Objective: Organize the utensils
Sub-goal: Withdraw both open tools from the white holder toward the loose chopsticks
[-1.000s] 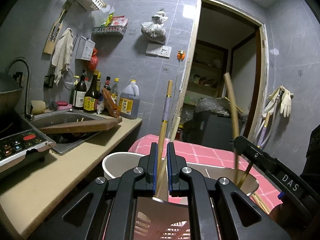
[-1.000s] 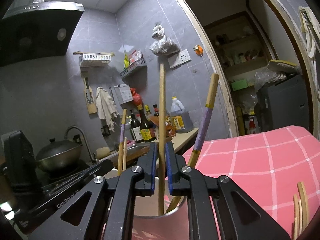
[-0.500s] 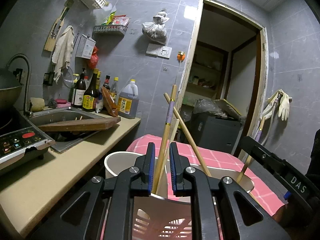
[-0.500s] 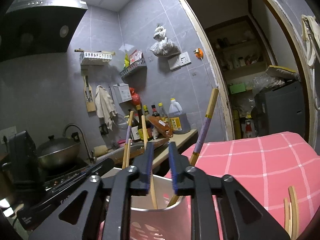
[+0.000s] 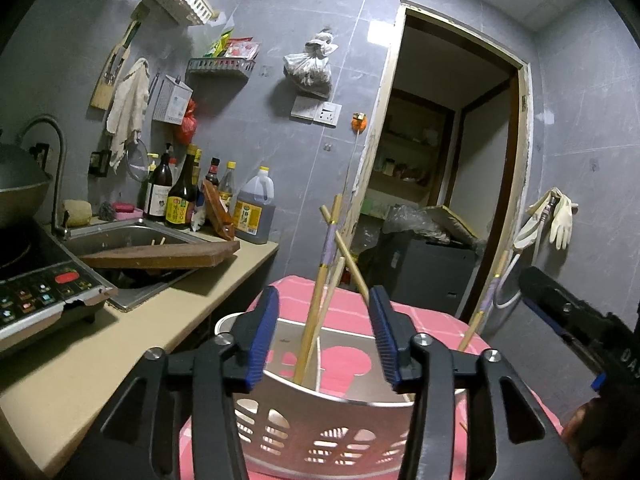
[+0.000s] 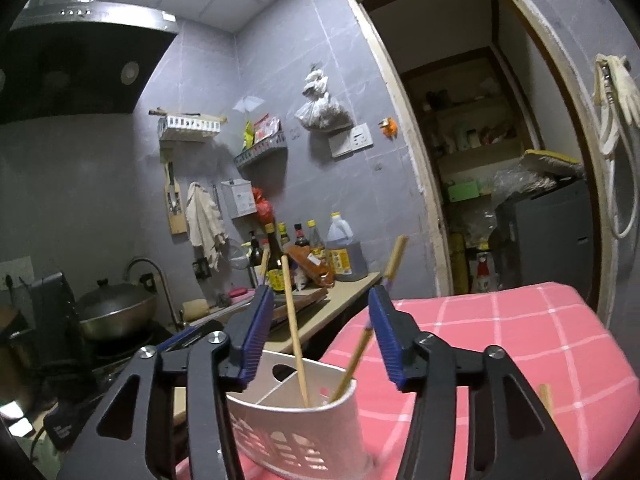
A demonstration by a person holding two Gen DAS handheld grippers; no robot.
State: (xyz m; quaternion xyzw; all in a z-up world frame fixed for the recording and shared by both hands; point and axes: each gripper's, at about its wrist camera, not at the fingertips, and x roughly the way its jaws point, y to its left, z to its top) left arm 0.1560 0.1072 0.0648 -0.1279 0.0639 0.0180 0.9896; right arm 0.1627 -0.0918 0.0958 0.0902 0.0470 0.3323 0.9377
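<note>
White slotted plastic holder (image 5: 320,432) on pink checked cloth (image 6: 500,340), wooden chopsticks (image 5: 316,312) leaning inside; left gripper (image 5: 323,340) and right gripper (image 6: 318,338) just opened, clear above rim.

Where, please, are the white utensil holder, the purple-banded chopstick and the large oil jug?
white utensil holder (image 6: 320,416): right wrist view, front wall.
purple-banded chopstick (image 5: 329,246): left wrist view, purple band.
large oil jug (image 5: 256,210): left wrist view, its body.

Black fingers (image 5: 262,334), blue ribbed pads, silver screws
</note>
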